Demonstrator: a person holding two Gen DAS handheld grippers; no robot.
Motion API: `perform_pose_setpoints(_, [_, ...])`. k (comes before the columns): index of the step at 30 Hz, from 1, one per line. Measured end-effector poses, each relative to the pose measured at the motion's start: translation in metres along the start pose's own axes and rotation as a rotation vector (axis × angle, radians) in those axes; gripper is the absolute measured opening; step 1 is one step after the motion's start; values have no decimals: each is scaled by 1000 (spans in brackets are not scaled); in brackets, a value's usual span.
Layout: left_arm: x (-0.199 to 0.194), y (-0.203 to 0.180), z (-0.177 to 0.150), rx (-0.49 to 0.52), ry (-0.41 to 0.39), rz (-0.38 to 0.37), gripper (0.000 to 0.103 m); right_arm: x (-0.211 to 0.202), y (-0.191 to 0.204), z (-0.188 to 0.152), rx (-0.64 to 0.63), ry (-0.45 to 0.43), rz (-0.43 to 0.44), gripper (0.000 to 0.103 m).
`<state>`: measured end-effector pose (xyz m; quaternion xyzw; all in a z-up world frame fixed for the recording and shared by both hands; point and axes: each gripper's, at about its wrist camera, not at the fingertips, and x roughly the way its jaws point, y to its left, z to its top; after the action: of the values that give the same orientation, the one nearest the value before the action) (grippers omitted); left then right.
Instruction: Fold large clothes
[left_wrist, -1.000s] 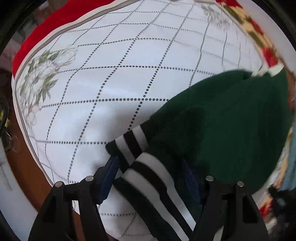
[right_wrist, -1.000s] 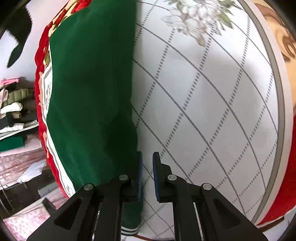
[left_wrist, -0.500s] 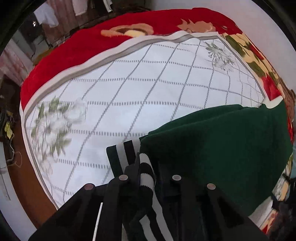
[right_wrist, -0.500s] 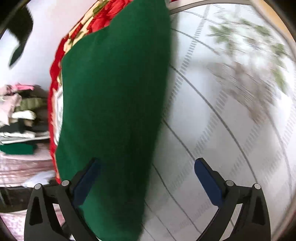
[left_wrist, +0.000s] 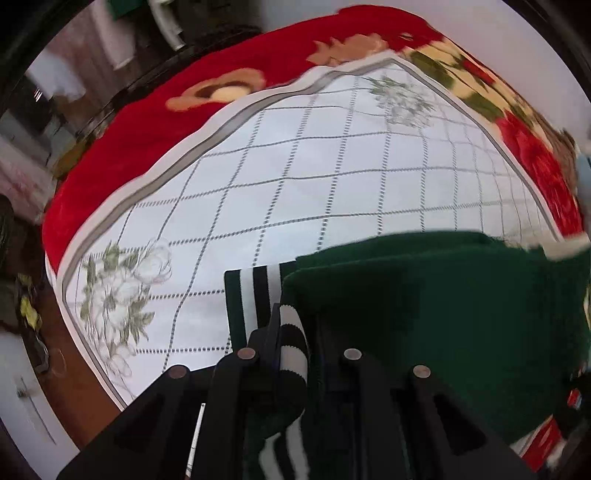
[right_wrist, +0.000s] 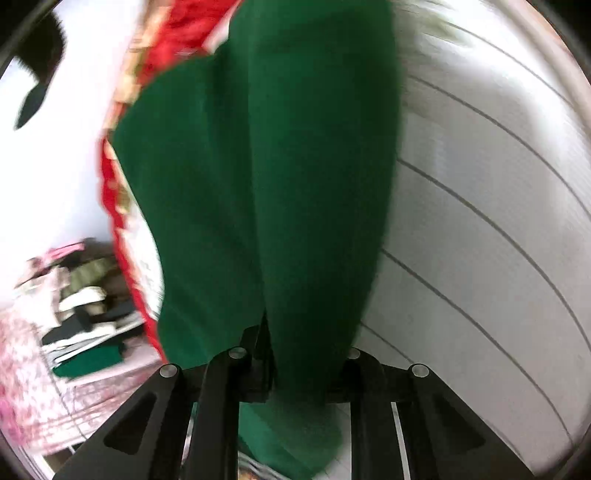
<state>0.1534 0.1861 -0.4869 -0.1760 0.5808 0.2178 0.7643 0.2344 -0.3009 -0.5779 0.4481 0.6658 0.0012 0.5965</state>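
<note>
Tongs that stood open a second ago now pinch the green garment (left_wrist: 424, 314) on the white cloth (left_wrist: 295, 192), left gripper (left_wrist: 295, 354) on its striped cuff (left_wrist: 291, 343), right gripper (right_wrist: 295, 354) on its edge, so we can lift and fold.

One green garment (left_wrist: 443, 314), with one striped cuff (left_wrist: 255, 295) lying on one white checked sheet (left_wrist: 314, 184). Two flower prints (left_wrist: 118, 295) on the sheet. One red blanket (left_wrist: 147, 122) beneath it. Two claws: left claw (left_wrist: 295, 332), right claw (right_wrist: 295, 339).
</note>
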Motion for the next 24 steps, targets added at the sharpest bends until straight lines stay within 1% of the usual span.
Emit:
perform_pose_setpoints(1, [3,-3,3,14,3,-4,11,-5,-8,-7,8,24,-42,24])
perform_pose_setpoints(2, [8,-7,7,26,7,-12,11,-4,-22,-14,13,77,-133,37])
perform_pose_setpoints(3, [14,-12,12,42,10,-17,11,-2,-29,-19,6,103,-191,40])
perform_pose_setpoints(4, [19,-17,17,56,6,-15,11,-1,-34,-23,-10,129,-246,40])
perform_pose_setpoints(5, [24,-22,23,68,-2,-10,11,0,-34,-29,-47,162,-297,44])
perform_pose_setpoints(6, [30,-26,30,79,-12,-6,11,1,-29,-33,-91,182,-332,45])
perform_pose_setpoints(8, [46,-31,42,86,-11,-6,11,6,-9,-42,-234,230,-448,46])
perform_pose_setpoints(9, [52,-31,46,81,-5,-8,11,14,7,-52,-333,279,-519,46])
perform_pose_setpoints(10, [59,-31,49,73,5,-14,11,21,20,-60,-407,329,-554,46])
perform_pose_setpoints(12, [67,-32,55,71,13,-23,11,33,49,-73,-532,391,-571,46])
perform_pose_setpoints(13, [67,-33,56,77,6,-23,11,36,65,-79,-591,404,-566,46])
perform_pose_setpoints(14, [67,-34,56,84,1,-21,11,41,90,-86,-667,402,-547,46])
perform_pose_setpoints(16, [66,-34,55,88,-3,-20,11,54,140,-92,-804,350,-488,46])
perform_pose_setpoints(18, [65,-33,55,77,-6,-28,11,82,193,-85,-895,297,-419,46])
perform_pose_setpoints(19, [66,-32,55,71,-6,-32,11,94,208,-81,-944,270,-387,46])
perform_pose_setpoints(20, [66,-32,56,65,-6,-34,11,119,228,-76,-1002,253,-374,46])
perform_pose_setpoints(21, [66,-32,56,55,-5,-37,11,138,247,-77,-1024,260,-376,46])
perform_pose_setpoints(22, [66,-31,57,47,-3,-39,11,167,259,-74,-1045,318,-361,40])
perform_pose_setpoints(23, [67,-30,57,39,1,-40,12,184,265,-73,-1054,344,-360,17])
perform_pose_setpoints(24, [69,-30,58,30,7,-44,13,210,271,-73,-1064,353,-392,9])
